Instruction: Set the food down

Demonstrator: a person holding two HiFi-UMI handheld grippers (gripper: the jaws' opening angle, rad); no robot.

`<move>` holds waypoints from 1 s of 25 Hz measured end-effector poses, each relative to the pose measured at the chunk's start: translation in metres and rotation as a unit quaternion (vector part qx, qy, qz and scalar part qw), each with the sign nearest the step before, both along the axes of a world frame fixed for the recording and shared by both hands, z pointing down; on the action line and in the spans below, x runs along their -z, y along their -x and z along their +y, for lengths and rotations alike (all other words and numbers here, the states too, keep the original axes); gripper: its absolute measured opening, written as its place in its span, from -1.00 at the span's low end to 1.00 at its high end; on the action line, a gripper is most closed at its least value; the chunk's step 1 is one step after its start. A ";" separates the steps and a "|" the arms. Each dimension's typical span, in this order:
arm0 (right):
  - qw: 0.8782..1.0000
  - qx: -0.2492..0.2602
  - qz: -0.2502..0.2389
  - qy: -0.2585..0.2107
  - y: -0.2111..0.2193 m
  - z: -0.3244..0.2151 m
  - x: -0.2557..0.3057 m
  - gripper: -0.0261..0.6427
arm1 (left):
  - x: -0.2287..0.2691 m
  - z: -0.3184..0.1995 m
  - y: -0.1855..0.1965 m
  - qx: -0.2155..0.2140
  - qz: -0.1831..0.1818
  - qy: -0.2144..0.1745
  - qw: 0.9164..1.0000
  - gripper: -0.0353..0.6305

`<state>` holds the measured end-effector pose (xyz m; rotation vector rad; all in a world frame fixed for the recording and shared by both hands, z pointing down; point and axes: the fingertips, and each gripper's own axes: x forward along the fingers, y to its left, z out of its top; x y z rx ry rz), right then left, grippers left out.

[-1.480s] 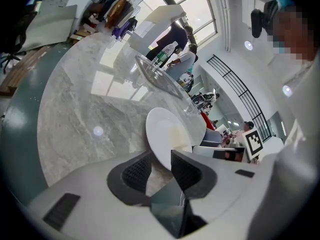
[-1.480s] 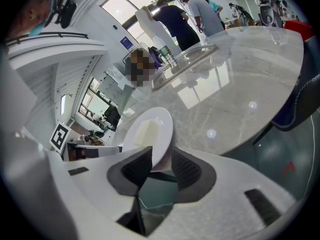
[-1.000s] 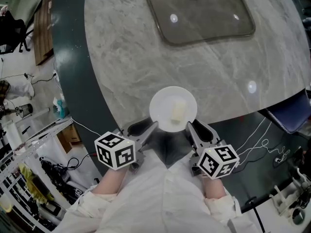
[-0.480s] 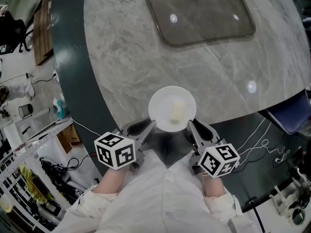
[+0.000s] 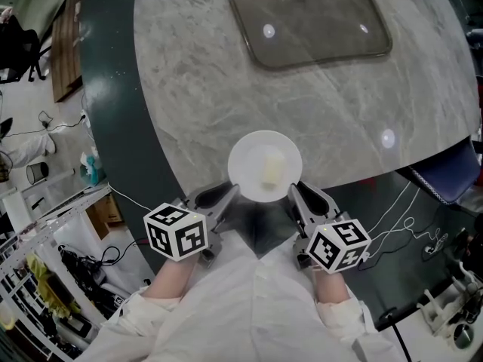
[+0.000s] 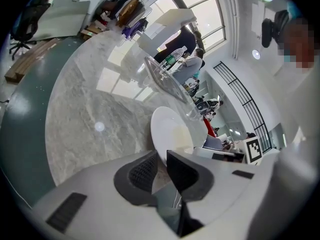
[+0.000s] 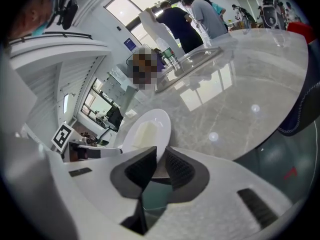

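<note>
A white plate point(image 5: 249, 157) carries a pale yellow block of food point(image 5: 272, 170) and hangs over the near edge of the marble table point(image 5: 204, 74). My left gripper point(image 5: 229, 195) is shut on the plate's near left rim. At the near right rim my right gripper point(image 5: 293, 194) is shut too. In the left gripper view the plate point(image 6: 167, 129) stands edge-on between the jaws of the left gripper point(image 6: 161, 159). The right gripper view has the plate point(image 7: 160, 121) with the food point(image 7: 143, 133) on it, its rim pinched by the right gripper point(image 7: 161, 156).
A dark glass tray point(image 5: 309, 17) lies at the table's far side. The dark green floor point(image 5: 113, 89) rings the table on the left. A blue chair point(image 5: 453, 176) stands at the right, with cables on the floor beside it. People stand by the far end of the table point(image 7: 190, 19).
The plate and both grippers have shifted slightly forward and to the left over the table's edge. Both grips are unchanged.
</note>
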<state>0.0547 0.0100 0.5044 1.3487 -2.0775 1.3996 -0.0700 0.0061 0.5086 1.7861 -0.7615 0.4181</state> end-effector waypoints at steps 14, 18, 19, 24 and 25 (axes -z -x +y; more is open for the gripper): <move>0.999 -0.024 0.013 -0.044 0.005 -0.003 0.048 -0.78 | 0.049 -0.011 0.004 -0.042 0.038 -0.072 0.996 -0.71; 0.997 -0.033 0.023 -0.059 0.002 0.000 0.060 -0.78 | 0.062 -0.012 0.000 -0.061 0.041 -0.103 0.992 -0.71; 0.997 -0.033 0.027 -0.062 0.000 0.001 0.063 -0.78 | 0.065 -0.012 -0.001 -0.067 0.039 -0.112 0.991 -0.71; 0.996 -0.038 0.041 -0.074 -0.003 0.003 0.073 -0.79 | 0.077 -0.015 -0.005 -0.079 0.035 -0.135 0.987 -0.71; 0.996 -0.038 0.041 -0.075 -0.004 0.002 0.073 -0.79 | 0.077 -0.017 -0.006 -0.077 0.034 -0.135 0.987 -0.71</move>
